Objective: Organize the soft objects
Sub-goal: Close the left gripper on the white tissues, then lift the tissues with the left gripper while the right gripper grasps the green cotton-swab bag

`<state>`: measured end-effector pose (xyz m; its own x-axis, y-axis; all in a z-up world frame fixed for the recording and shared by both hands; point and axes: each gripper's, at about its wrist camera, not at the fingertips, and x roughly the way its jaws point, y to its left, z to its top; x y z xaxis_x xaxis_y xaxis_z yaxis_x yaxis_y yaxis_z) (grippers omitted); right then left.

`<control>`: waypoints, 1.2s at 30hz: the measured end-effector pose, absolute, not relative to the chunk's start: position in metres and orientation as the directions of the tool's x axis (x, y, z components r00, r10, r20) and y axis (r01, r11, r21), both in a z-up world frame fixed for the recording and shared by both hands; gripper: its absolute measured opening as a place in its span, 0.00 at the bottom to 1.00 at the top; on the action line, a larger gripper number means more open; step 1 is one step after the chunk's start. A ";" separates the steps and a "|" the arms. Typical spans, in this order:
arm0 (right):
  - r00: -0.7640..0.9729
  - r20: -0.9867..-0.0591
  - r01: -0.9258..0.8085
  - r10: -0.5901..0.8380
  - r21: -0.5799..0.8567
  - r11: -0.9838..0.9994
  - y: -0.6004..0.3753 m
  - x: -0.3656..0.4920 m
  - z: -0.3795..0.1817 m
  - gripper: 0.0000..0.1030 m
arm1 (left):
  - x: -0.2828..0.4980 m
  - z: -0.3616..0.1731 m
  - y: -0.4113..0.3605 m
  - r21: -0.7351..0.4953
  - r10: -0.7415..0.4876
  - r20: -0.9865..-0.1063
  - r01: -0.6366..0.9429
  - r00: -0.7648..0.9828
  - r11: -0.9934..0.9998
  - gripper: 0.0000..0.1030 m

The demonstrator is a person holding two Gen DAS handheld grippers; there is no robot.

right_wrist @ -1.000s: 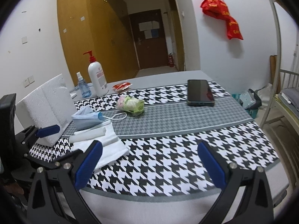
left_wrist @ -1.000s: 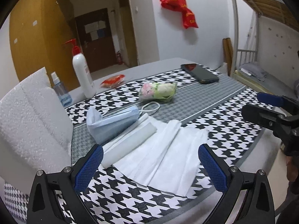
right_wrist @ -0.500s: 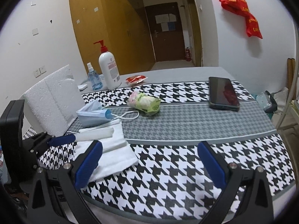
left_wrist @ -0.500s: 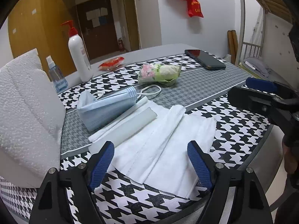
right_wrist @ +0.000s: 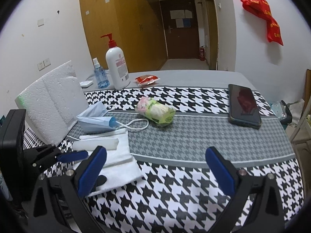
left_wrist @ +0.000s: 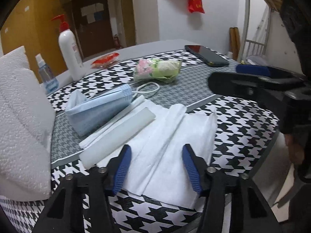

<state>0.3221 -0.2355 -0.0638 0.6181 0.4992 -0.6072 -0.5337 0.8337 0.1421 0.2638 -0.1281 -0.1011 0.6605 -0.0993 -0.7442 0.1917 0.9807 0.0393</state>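
We find the left gripper (left_wrist: 156, 164) open, its jaws straddling the near edge of the white folded cloth (left_wrist: 171, 145), while the right gripper (right_wrist: 155, 171) hangs open just right of that cloth. We judge the cloth light, limp and likely to unfold, best pinched at its layered near edge. Its underside and fold count stay hidden; the blue face mask (left_wrist: 99, 109) lies just behind it.

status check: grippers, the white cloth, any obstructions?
Left gripper open, low over the white cloth. Right gripper open, empty. Foam strip and blue face mask sit on the cloth's far edge.
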 end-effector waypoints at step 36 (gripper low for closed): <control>0.628 -0.657 -0.529 0.417 0.033 0.848 -0.200 0.359 -0.048 1.00 | 0.225 -0.052 -0.075 -0.160 -0.355 -0.652 0.336 0.670 0.928 0.04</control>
<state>0.3590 -0.1998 -0.0483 0.6282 0.4168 -0.6570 -0.5286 0.8482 0.0326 0.2253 -0.0750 -0.0523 0.6701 -0.3546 -0.6521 0.3360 0.9283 -0.1596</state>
